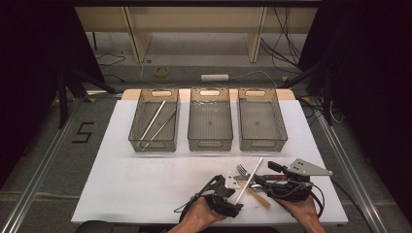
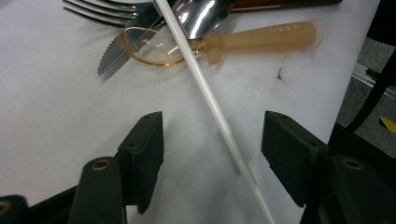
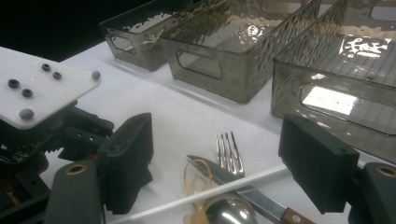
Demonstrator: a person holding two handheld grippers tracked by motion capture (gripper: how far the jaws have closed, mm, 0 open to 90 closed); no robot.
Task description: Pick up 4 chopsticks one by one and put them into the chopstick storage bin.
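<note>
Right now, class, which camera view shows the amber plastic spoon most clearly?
The left gripper view: the amber plastic spoon lies nearly whole there, clear bowl and frosted handle, crossed by the white stick. The right gripper view shows mostly its bowl under the knife. In the high view it is just a small tan handle.

White chopstick (image 2: pixel 212 100), amber spoon (image 2: pixel 224 44), 3 smoky grey bins (image 1: pixel 209 120), white table (image 1: pixel 145 179).

L gripper (image 1: pixel 232 190) & R gripper (image 1: pixel 265 178) both low, close together, jaws spread wide.
</note>
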